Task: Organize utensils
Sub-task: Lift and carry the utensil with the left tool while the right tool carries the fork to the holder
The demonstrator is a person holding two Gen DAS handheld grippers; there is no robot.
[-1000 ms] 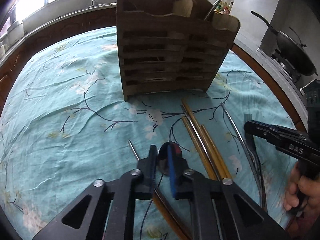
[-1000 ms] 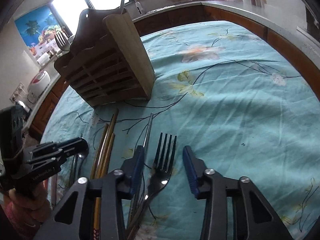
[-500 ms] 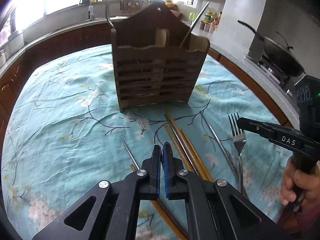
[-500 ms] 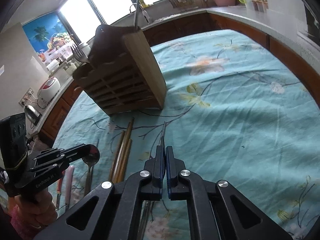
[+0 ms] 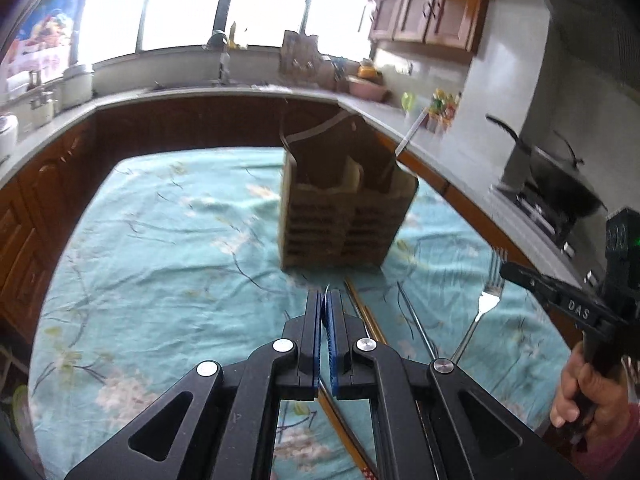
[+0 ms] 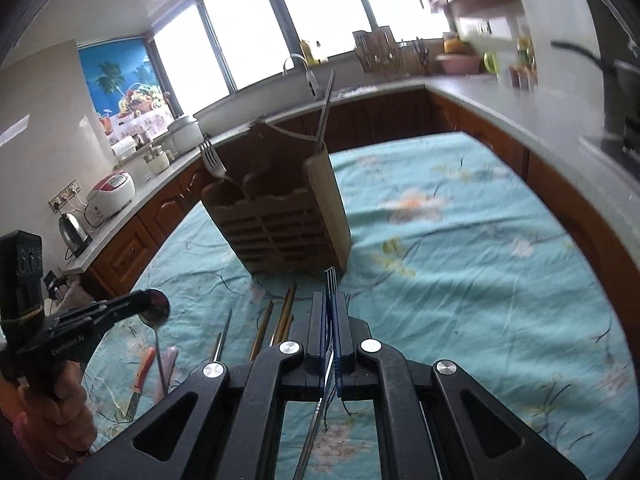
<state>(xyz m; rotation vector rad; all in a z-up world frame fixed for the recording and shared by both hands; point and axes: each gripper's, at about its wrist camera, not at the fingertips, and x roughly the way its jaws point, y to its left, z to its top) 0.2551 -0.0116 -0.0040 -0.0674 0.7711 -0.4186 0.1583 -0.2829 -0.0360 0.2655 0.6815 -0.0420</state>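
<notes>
1. Left wrist view: the left gripper (image 5: 325,300) has its jaws pinched on a spoon (image 5: 327,294), seen edge-on between the pads. The rack (image 5: 340,216) stands at 12 o'clock on the cloth (image 5: 160,260).
2. Keep the pinch firm; carry the spoon over the rack's top and lower it handle-first into a free slot.
3. The right gripper (image 5: 508,270) at 3 o'clock holds a fork (image 5: 486,304). Keep the two apart.
4. Right wrist view: the right gripper (image 6: 330,298) has its jaws clamped on the fork (image 6: 330,276), tines forward. The rack (image 6: 280,220) is at 11 o'clock.
5. Another fork (image 6: 212,160) already stands in the rack's left slot; aim there, judged by type.
6. Chopsticks (image 6: 280,316) lie on the cloth below, at 10 o'clock.
</notes>
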